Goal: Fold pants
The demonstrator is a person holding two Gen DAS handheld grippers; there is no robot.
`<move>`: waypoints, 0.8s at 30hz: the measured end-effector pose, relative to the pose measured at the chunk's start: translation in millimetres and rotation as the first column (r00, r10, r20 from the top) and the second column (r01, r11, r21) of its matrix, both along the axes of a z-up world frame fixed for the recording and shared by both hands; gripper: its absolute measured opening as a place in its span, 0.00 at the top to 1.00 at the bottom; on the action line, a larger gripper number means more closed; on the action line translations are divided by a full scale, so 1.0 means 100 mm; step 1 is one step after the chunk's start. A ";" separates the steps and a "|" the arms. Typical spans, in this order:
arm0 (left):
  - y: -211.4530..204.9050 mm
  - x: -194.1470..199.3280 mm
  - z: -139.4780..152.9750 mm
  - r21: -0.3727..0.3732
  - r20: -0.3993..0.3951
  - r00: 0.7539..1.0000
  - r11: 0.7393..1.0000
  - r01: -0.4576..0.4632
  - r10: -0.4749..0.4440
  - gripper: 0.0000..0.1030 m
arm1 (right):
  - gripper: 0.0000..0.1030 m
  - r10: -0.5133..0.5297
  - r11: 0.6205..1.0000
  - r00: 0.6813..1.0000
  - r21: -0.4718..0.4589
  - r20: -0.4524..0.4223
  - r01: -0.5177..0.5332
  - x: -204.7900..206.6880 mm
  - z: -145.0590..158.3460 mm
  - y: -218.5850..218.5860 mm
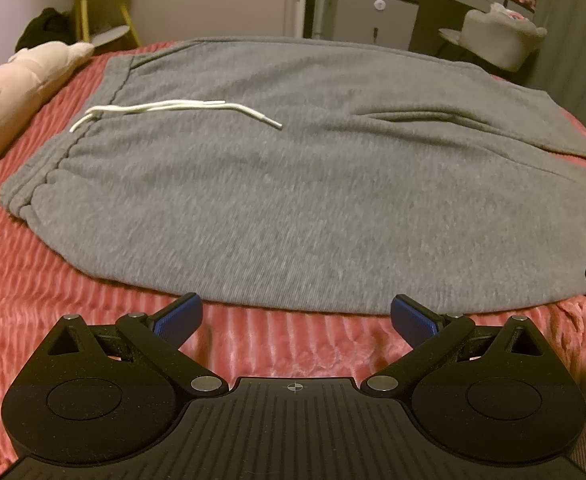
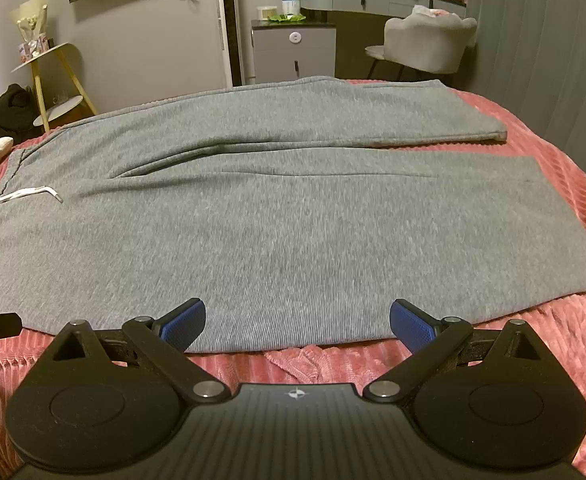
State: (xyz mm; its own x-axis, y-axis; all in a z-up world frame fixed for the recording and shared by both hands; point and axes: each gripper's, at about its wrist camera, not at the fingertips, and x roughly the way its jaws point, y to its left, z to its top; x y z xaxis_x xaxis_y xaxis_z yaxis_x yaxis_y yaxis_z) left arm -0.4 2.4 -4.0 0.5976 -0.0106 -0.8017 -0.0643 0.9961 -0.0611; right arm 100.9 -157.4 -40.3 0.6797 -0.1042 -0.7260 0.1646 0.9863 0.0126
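I held both claws tilted down over the near side of the bed, and neither had anything in it: my left gripper (image 1: pixel 295 318) stood with its blue pads (image 1: pixel 179 317) spread wide over bare pink blanket (image 1: pixel 45 280), and my right gripper (image 2: pixel 297 320) was spread just as wide. The grey sweatpants (image 1: pixel 261 200) lay flat and unfolded ahead of both claws, waistband and white drawstring (image 1: pixel 173 108) ahead and to the left of my left claw, the two legs running off to the right, their hems (image 2: pixel 497 134) far ahead and right of my right claw. The near edge of the cloth lay just ahead of my left pads and already between my right ones. To do the first fold well, I judged I should pinch that near edge low, catching both layers, left claw near the waistband and right claw further down the near leg (image 2: pixel 333 248), then lift evenly and carry the near leg over the far leg (image 2: pixel 333 116) so the seams met without dragging the blanket.
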 end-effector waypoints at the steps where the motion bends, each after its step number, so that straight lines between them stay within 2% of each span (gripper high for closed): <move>1: 0.00 0.00 0.00 0.000 0.000 1.000 1.000 0.000 0.000 0.00 | 0.04 0.000 1.000 1.000 0.000 0.000 0.000 0.00 0.00 0.00; 24: 0.01 -0.01 -0.03 0.002 -0.010 1.000 1.000 0.000 0.000 0.00 | 0.04 -0.004 1.000 1.000 0.015 -0.006 0.004 -0.01 -0.01 -0.01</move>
State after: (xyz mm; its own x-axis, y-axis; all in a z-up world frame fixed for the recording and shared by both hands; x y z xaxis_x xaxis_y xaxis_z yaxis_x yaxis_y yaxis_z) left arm -1.1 3.0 -7.3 0.5899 -0.0086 -0.8074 -0.0650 0.9962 -0.0581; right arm 99.4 -158.1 -40.9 0.6748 -0.0961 -0.7317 0.1688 0.9853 0.0263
